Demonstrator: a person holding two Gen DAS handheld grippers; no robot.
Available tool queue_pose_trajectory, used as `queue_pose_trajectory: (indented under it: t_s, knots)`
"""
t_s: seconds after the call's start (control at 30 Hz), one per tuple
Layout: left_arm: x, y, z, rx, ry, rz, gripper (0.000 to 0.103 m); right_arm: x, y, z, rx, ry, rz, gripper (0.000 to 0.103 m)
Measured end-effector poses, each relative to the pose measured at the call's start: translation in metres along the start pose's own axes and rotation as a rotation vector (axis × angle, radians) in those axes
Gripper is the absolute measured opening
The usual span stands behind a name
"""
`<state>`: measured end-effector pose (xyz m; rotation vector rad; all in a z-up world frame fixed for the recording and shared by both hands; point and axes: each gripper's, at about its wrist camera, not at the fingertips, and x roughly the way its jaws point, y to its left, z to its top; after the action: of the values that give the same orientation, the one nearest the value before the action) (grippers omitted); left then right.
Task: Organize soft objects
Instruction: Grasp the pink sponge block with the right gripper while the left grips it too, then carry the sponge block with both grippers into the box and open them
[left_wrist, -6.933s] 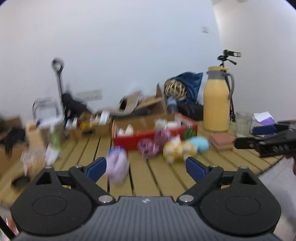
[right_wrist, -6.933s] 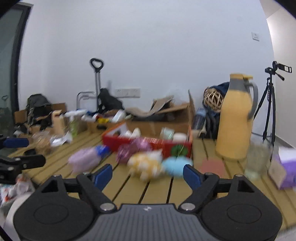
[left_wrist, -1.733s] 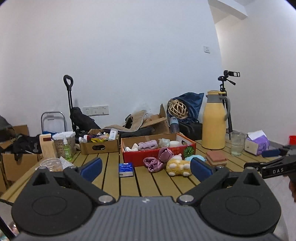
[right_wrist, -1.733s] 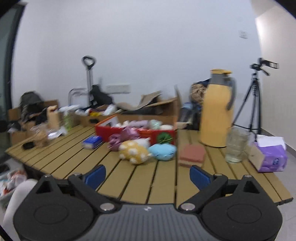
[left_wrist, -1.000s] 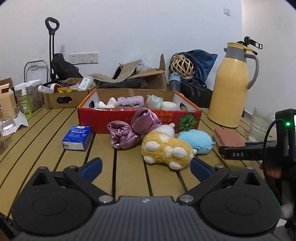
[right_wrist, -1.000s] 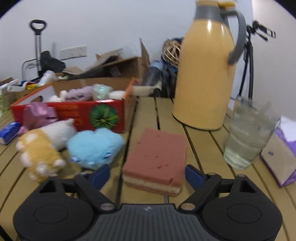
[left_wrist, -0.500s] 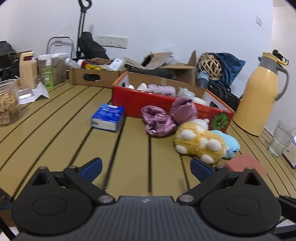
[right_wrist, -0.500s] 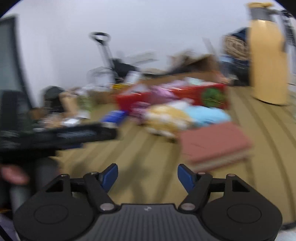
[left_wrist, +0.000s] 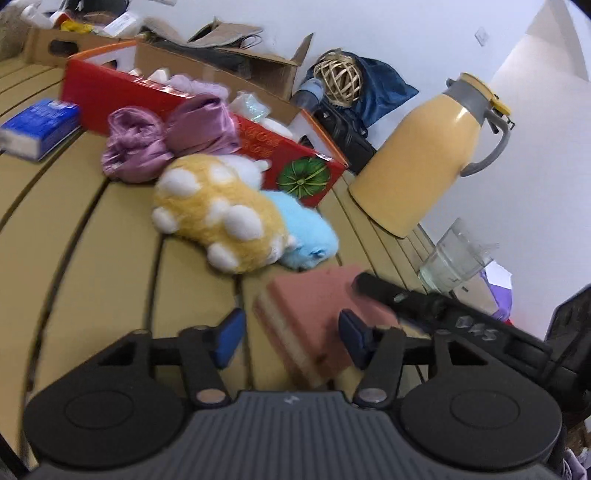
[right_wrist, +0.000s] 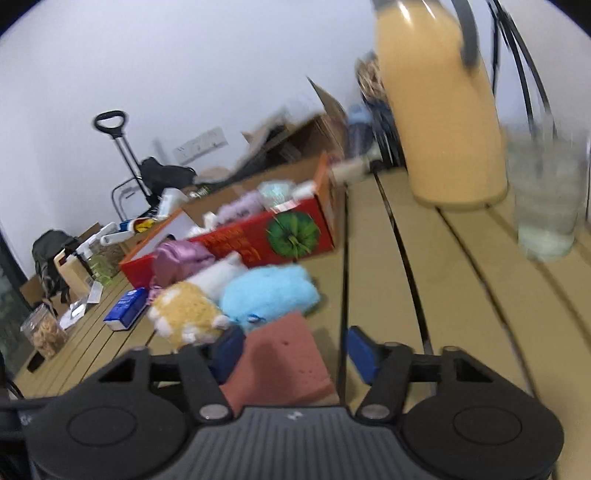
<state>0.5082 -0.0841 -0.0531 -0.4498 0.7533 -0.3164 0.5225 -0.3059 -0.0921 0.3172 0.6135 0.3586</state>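
A pink sponge (left_wrist: 314, 314) lies on the slatted wooden table, also in the right wrist view (right_wrist: 280, 362). My left gripper (left_wrist: 291, 338) is open with its fingers on either side of the sponge. My right gripper (right_wrist: 295, 352) is open, also straddling the sponge, its left pad near it. The right gripper's finger (left_wrist: 406, 299) lies over the sponge's far corner. A yellow plush (left_wrist: 218, 221), a blue plush (left_wrist: 306, 236) and purple cloth (left_wrist: 166, 136) lie before a red box (left_wrist: 207, 110) of soft items.
A yellow thermos (left_wrist: 428, 162) and a glass (left_wrist: 450, 262) stand right of the sponge. A blue tissue pack (left_wrist: 37, 127) lies left of the box. Cardboard boxes, a jar (right_wrist: 44, 330) and bottles crowd the table's far left side.
Both grippers have closed in on the pink sponge from opposite sides and narrowed their openings. The left view swung right and down; the right view swung back toward the thermos.
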Motion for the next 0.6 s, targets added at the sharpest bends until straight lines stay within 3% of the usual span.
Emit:
queue_pose_trajectory:
  t_s: [0.03,0.1,0.33,0.47,0.6]
  knots:
    - [0.002,-0.002,0.001,-0.015,0.005,0.001,0.057,0.003,-0.003,-0.002,0.015,0.012,-0.001,0.048]
    - [0.005,-0.006,0.003,-0.003,0.020,-0.030,0.047,0.001,-0.012,-0.006,0.055,0.010,0.047,0.035]
    - [-0.010,-0.018,0.014,0.049,-0.019,-0.069,0.043,-0.031,0.000,0.002,0.033,-0.039,0.015,0.033]
    - [-0.035,-0.024,0.059,0.121,-0.109,-0.084,0.042,-0.044,0.029,0.032,-0.008,-0.117,0.046,0.033]
    - [-0.044,-0.013,0.131,0.127,-0.169,-0.075,0.042,-0.017,0.066,0.087,-0.050,-0.158,0.101,0.033]
